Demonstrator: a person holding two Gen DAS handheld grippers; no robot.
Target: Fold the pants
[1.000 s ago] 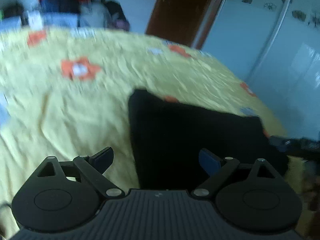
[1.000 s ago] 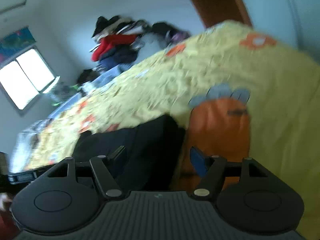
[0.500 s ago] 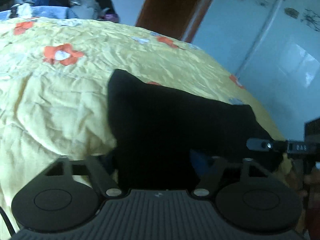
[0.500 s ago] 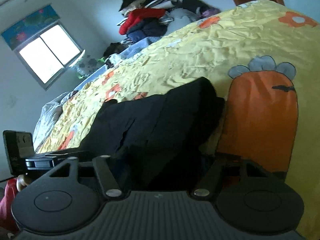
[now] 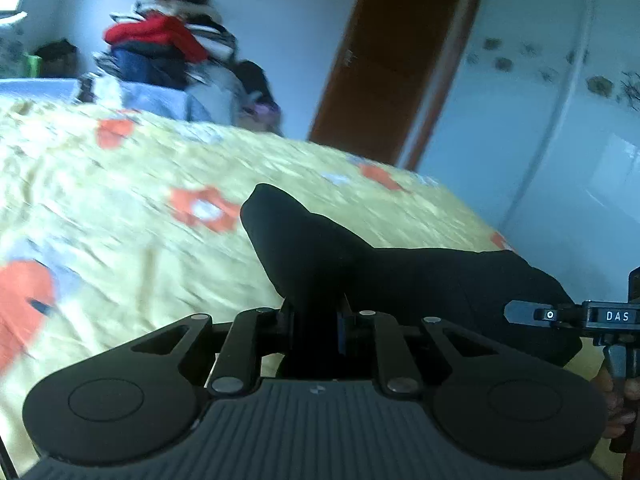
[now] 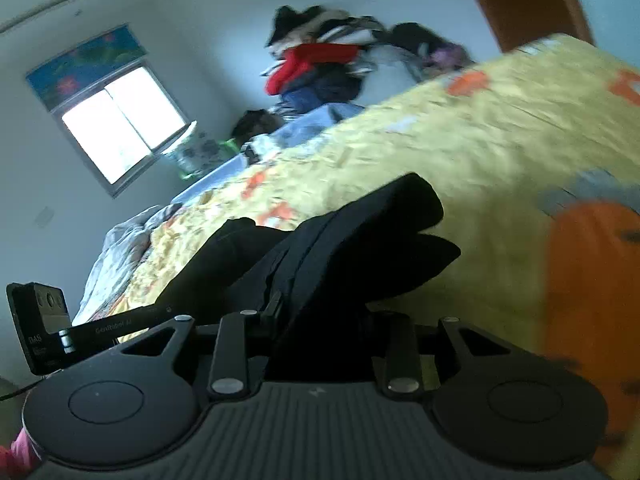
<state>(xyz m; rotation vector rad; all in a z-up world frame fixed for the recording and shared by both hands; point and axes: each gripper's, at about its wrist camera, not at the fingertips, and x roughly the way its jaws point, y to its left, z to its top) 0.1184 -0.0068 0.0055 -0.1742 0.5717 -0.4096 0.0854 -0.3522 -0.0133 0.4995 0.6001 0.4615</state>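
Observation:
Black pants lie folded on a yellow bedspread with orange flowers. My left gripper has a bunched corner of the near edge between its fingers, and its jaws are closing on the cloth. The fabric rises in a peak from that grip. In the right wrist view my right gripper holds the other near corner of the pants, jaws closing, with the right finger hidden by fabric. Each gripper shows at the edge of the other's view: the right and the left.
A heap of clothes sits beyond the far side of the bed. A brown door and a pale wardrobe stand to the right. A window is on the far wall. A hand grips the right tool.
Both grippers went from wide open over the near edge of the pants to nearly shut on it. Both rose, pulling the black cloth up off the bedspread.

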